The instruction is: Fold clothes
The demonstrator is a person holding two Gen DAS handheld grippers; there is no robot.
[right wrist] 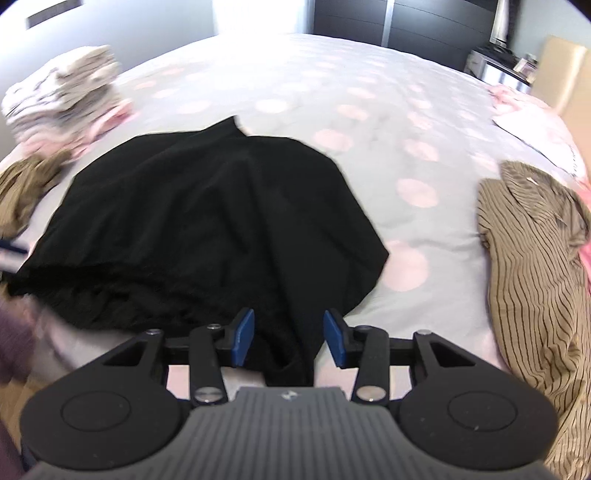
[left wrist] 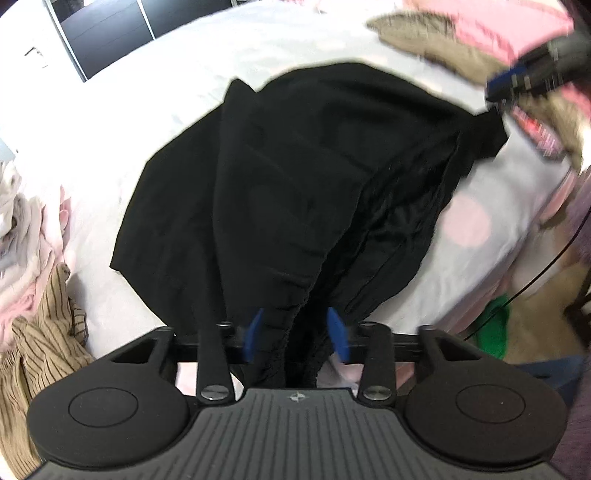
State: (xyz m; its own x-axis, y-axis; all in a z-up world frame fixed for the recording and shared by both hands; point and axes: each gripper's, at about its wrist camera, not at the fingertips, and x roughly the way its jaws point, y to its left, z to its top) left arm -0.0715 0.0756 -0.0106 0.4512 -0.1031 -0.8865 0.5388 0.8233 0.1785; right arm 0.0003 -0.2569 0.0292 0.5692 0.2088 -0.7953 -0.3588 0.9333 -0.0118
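Black garment (left wrist: pixel 280 184), soft and creased, bunches between both parted hand-held grippers.

Pink-dotted bedspread (right wrist: pixel 369 110), perhaps dark wardrobe (right wrist: pixel 424 22)

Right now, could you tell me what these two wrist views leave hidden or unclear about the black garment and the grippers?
- Left gripper: the bunched black garment fills the gap, hiding whether the pads pinch it.
- Right gripper: the same in its own view; in the left wrist view it is blurred and cut by the edge.
- Garment type: folds hide its shape.
- Folded stack: motion blur hides individual items.
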